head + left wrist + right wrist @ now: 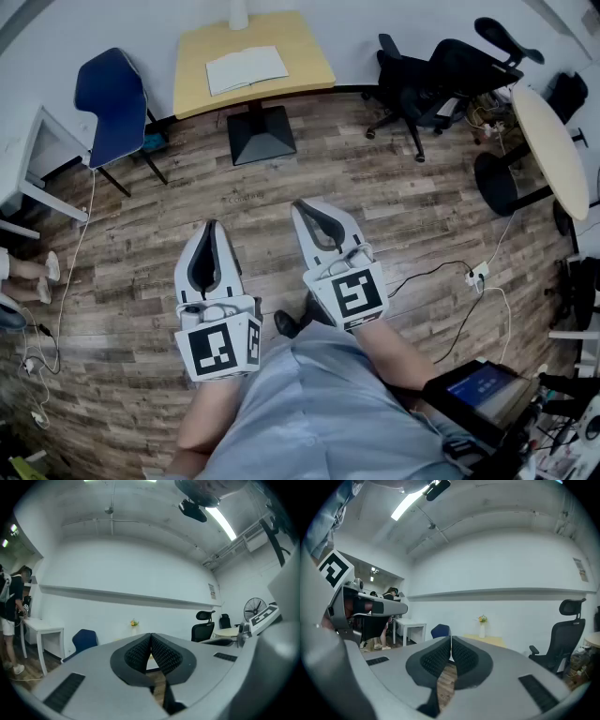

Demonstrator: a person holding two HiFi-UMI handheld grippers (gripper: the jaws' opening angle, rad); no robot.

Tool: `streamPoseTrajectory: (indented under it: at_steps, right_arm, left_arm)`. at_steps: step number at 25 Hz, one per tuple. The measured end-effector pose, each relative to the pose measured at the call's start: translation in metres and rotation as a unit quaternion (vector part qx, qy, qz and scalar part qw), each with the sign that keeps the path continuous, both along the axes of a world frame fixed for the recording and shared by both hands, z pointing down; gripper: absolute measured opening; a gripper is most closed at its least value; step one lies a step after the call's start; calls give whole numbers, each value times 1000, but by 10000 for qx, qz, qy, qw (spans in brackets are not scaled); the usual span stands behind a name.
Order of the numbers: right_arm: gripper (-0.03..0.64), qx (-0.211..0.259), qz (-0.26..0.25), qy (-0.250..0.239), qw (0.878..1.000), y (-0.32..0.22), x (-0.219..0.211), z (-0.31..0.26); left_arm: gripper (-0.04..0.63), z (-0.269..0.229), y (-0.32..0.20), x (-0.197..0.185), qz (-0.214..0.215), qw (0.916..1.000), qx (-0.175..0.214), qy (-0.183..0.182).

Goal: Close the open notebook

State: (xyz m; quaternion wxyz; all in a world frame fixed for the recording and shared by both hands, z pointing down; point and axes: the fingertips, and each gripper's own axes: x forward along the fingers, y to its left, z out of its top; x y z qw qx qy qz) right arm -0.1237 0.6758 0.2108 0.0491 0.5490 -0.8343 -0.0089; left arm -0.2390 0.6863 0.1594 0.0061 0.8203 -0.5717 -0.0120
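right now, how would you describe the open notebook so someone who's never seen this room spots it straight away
Find the square light-wood table against the far white wall, between the blue chair and the black office chairs. The notebook lies open near the middle of its top. It is the only flat white thing there, two pages spread wide.

Head view, high, looking steeply down on the distant yellow table (pixel 300 52); both gripper views, low, level, facing that same table and blue chair (pixel 112 94).
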Motion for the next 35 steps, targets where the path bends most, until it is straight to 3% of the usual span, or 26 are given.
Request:
streamPoseTrajectory:
  at_steps: [3, 7, 17, 28, 35]
  right_arm:
    - [48, 149, -64, 110, 9998, -3, 1, -1]
    - [48, -81, -23, 59, 9999, -4, -6, 11]
    - [51, 202, 68, -134, 9997, -34, 6, -8]
    - [51, -313, 128, -161, 9993, -182, 52, 38]
    - [51, -558, -26, -312, 9980, -274, 80, 41]
  left_arm:
    - [20, 1, -2, 0, -7, 10000, -10, 9]
    - [20, 11, -4, -5, 22, 9999, -117, 42]
    - [20, 32, -35, -6, 11, 9992, -383, 124]
    - [20, 59, -178, 35, 44, 9975, -676, -209]
    - [20, 38, -263, 74, -4, 9979, -529, -381]
